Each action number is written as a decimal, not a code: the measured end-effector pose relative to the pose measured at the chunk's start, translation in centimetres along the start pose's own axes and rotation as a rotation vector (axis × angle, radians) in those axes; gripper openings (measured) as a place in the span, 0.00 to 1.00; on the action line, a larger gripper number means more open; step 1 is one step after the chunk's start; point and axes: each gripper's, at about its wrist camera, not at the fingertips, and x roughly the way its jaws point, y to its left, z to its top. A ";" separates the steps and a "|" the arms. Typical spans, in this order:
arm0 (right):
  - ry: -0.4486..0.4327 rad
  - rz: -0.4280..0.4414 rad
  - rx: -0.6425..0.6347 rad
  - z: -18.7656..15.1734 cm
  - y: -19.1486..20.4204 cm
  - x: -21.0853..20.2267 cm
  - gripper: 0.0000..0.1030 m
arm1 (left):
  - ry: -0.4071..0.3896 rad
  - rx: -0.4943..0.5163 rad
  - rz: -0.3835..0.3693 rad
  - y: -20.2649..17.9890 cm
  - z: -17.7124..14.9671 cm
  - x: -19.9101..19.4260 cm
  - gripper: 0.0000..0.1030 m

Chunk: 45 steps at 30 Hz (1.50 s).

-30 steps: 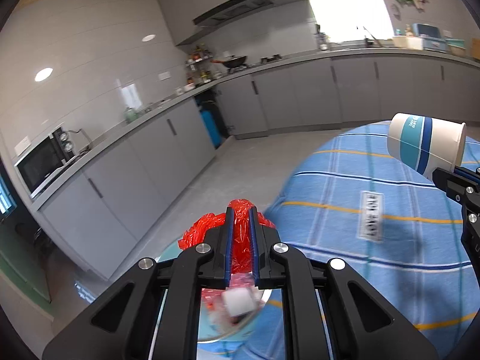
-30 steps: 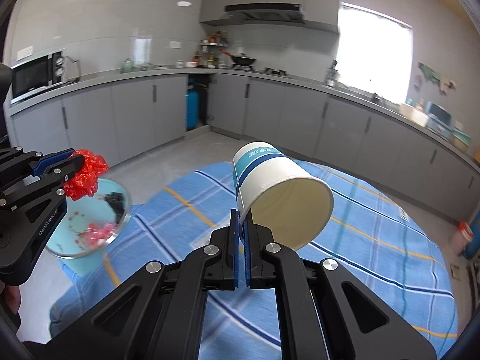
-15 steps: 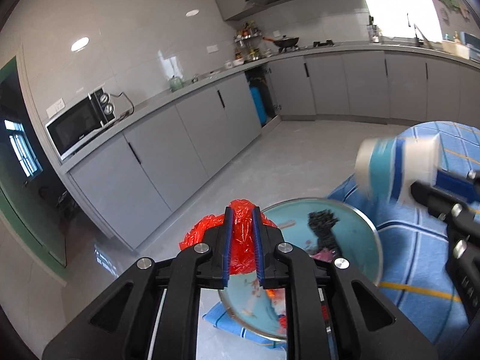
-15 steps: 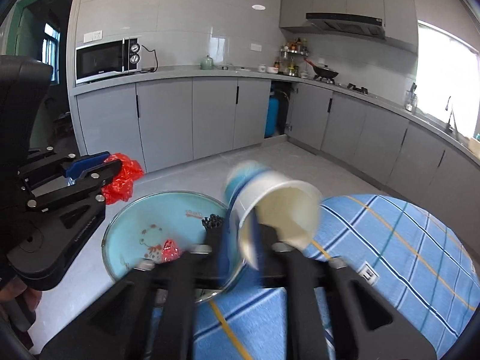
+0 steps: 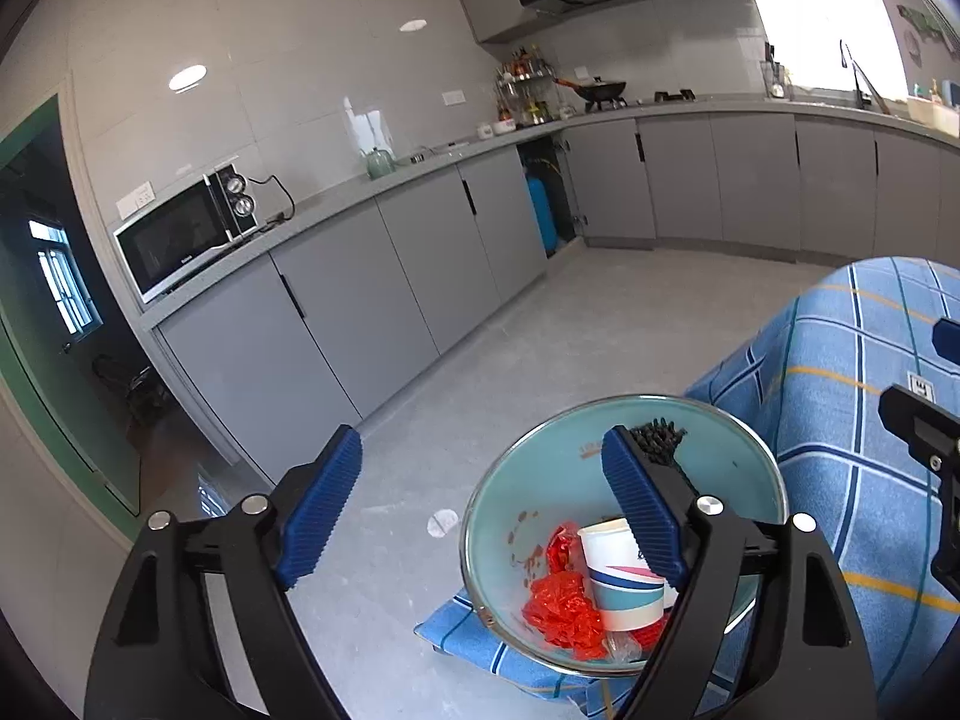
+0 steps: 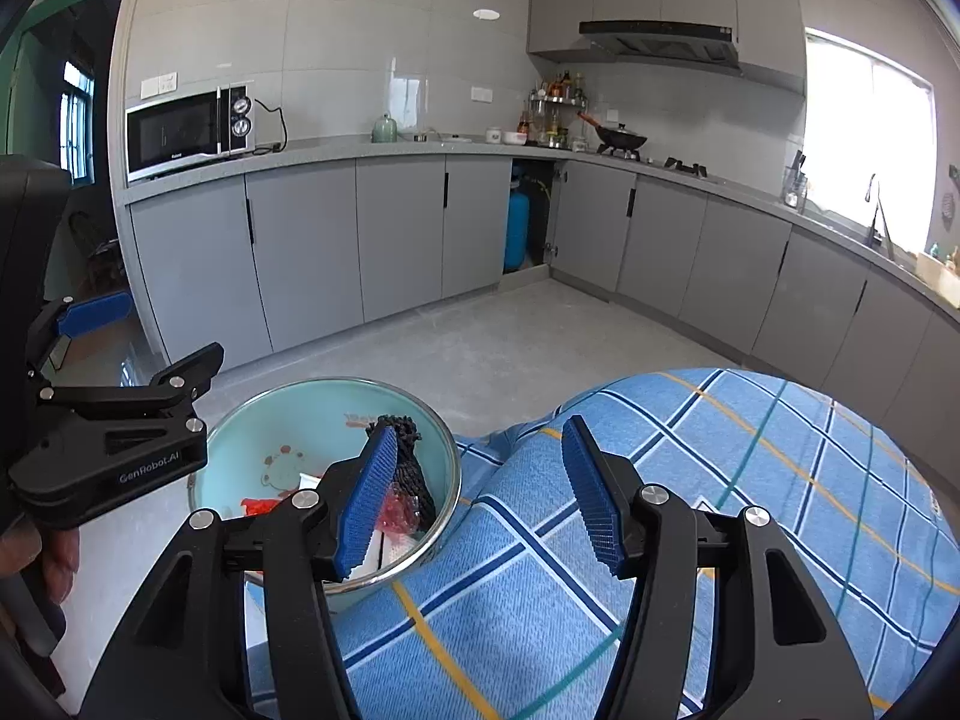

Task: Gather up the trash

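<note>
A pale blue bin [image 5: 741, 459] [image 6: 252, 426] stands beside the table, holding a paper cup [image 5: 618, 576], a crumpled red plastic bag [image 5: 564, 606] and a black mesh piece [image 6: 411, 462]. My left gripper [image 5: 486, 510] hovers over the bin's left side, its jaws opening with nothing between them. My right gripper [image 6: 480, 492] hangs over the table edge by the bin, its jaws opening too and empty. Each gripper shows at the edge of the other's view.
The table carries a blue checked cloth [image 6: 750, 480] to the right of the bin. Grey kitchen cabinets [image 6: 396, 234] line the far wall, with a microwave [image 6: 189, 129] on the counter. Bare grey floor [image 5: 528, 354] lies beyond the bin.
The left gripper let go of the red bag and the right gripper let go of the paper cup; both now lie in the bin. Both grippers swung left over the bin and opened.
</note>
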 end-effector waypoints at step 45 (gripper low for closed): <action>-0.087 -0.037 -0.024 0.4 0.6 -5.6 0.61 | -0.080 -0.058 0.023 3.7 0.1 -4.6 0.89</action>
